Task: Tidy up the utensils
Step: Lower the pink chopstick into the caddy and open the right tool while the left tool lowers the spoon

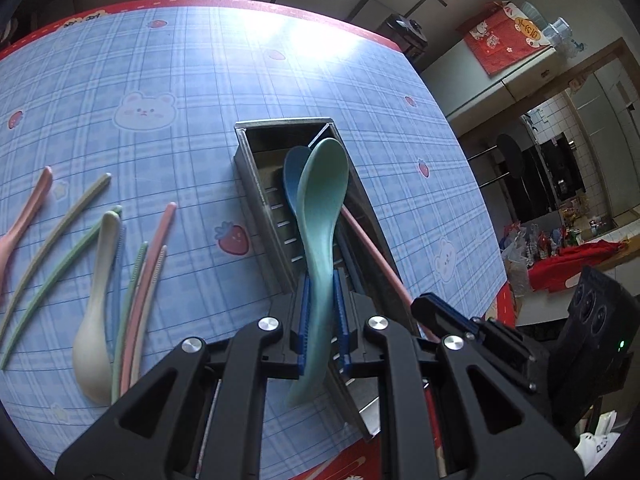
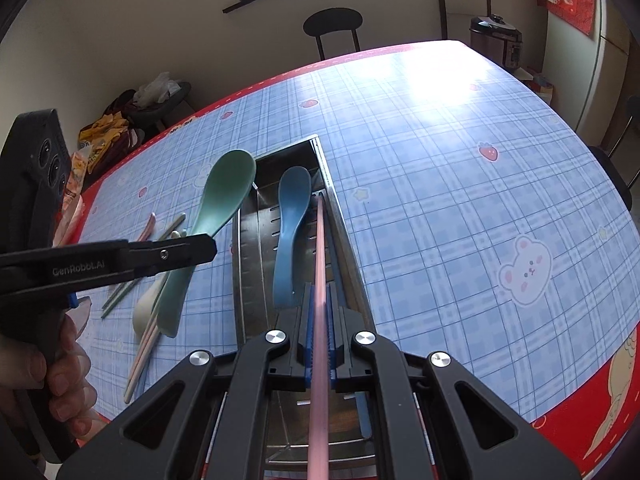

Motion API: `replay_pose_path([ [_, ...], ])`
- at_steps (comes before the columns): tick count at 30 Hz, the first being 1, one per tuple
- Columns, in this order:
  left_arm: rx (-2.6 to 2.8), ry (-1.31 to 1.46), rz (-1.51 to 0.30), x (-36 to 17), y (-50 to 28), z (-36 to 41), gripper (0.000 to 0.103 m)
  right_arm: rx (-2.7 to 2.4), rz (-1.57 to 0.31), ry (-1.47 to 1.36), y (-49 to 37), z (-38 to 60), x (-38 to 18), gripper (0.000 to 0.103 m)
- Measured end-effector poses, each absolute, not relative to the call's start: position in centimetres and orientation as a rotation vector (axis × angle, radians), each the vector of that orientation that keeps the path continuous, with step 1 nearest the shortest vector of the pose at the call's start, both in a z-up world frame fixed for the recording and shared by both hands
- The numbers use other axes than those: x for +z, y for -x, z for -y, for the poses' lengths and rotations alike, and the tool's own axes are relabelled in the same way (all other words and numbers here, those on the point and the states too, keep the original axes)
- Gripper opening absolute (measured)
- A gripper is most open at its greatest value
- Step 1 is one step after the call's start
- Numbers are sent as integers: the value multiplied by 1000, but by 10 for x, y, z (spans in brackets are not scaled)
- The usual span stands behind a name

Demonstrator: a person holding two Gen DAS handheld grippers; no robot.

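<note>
My left gripper [image 1: 322,278] is shut on the handle of a teal spoon [image 1: 322,184], which hangs above a metal utensil tray [image 1: 256,184]. A blue spoon [image 1: 292,178] lies inside the tray. My right gripper [image 2: 320,290] is shut on a pink chopstick [image 2: 320,240] whose far tip points down into the tray [image 2: 248,264], beside the blue spoon [image 2: 292,220]. In the right wrist view the left gripper [image 2: 200,246] holds the teal spoon [image 2: 226,196] over the tray's left wall. Loose on the cloth lie a cream spoon [image 1: 94,340], a pink spoon [image 1: 24,224] and several chopsticks [image 1: 140,300].
A blue checked tablecloth [image 2: 460,200] with a red border covers the table. A person's hand [image 2: 60,364] grips the left tool's handle. A black chair [image 2: 334,28] stands at the far edge and a rice cooker [image 2: 498,40] sits beyond the far right corner.
</note>
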State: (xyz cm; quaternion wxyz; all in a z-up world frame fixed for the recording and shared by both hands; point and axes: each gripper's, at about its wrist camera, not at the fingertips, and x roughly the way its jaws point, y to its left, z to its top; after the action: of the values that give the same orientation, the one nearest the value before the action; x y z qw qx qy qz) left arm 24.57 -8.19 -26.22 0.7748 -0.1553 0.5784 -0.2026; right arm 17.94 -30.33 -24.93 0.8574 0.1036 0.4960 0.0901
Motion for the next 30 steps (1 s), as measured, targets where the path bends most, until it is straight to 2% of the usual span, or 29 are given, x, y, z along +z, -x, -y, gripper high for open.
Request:
replay_pose_path([
  [8,-390,455,-1317,-287,-276,107,15,205,-1063,-170,-189,297,-262,6],
  [16,-347,462,-1342,-305,-289,119,15,211,-1084,-127,-195,289,-272,6],
  [19,-334,464,-1345,-308,-293,118,13,208,-1090,-119,-196,287,-273,6],
  [30,-348,444,-1341,-307,-301,132,16,212,-1122,-114,-193,282,-284,6],
])
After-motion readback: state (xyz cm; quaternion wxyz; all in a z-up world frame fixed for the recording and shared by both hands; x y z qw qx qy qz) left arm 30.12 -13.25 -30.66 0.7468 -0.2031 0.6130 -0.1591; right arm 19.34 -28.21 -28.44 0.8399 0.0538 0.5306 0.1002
